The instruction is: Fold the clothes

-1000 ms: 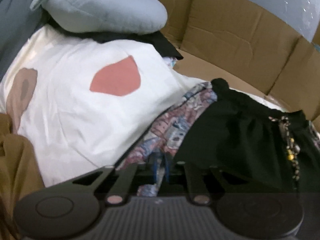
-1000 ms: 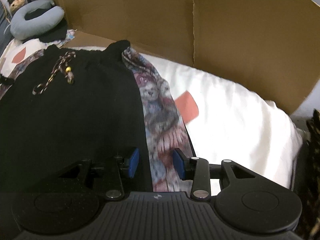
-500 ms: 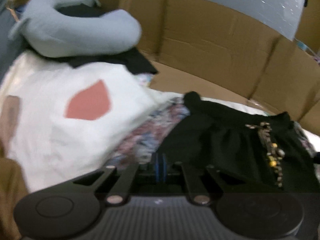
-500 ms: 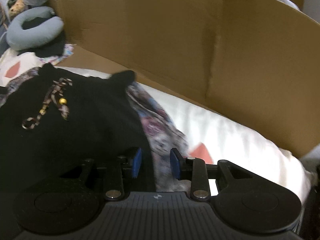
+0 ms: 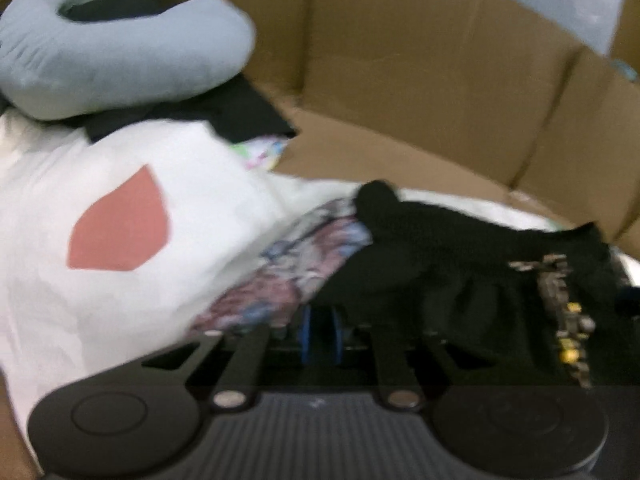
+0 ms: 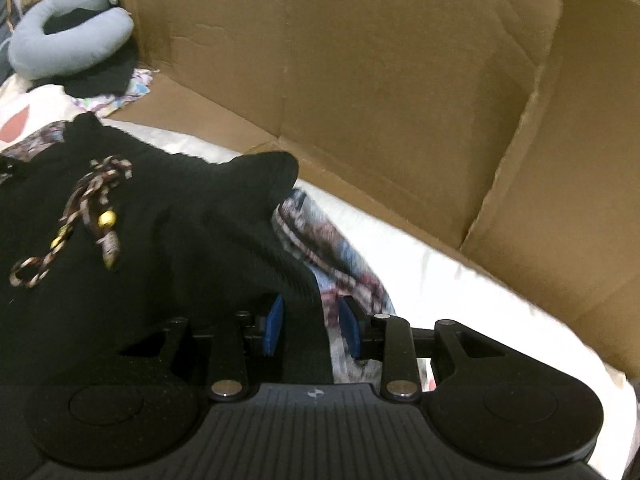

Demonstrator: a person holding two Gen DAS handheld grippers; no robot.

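While both our tongs grip opposite side edges of the black gathered fabric garment, left gripper nearly shut, right gripper part-open with cloth pinched between, its long axis runs straight ahead toward the brown cardboard wall.

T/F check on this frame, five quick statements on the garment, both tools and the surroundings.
1. The left tool is shut on the black garment. True.
2. The right tool has nothing between its pads. False: black cloth and the patterned fabric sit between them.
3. The braided beaded cord lies on the black garment. True.
4. The grey neck pillow sits on the white bedding at the right. False: it lies far left, on dark cloth.
5. Cardboard walls stand behind the clothes. True.
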